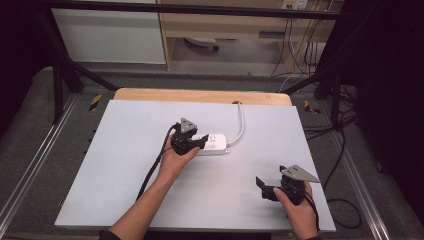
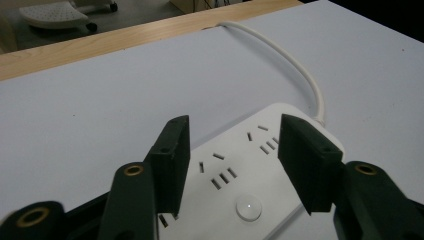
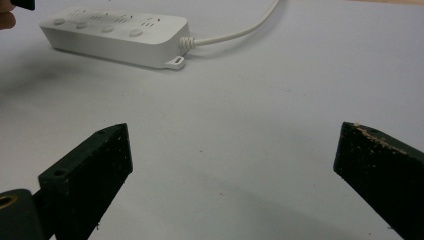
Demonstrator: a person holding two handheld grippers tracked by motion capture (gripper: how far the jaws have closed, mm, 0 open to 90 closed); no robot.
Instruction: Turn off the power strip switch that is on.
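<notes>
So I've got the left tool (image 1: 192, 141) over the power strip (image 1: 215, 144) at mid-frame — jaws parted, straddling its button (image 2: 249, 207), gripping nothing. Looks like the approach step; next is lowering onto it. Right tool (image 1: 262, 186) idles spread wide, lower right.

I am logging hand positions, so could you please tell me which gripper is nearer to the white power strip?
Left. The left gripper hangs over the power strip with open jaws; the right gripper sits well off, nearer the person, jaws open.
</notes>
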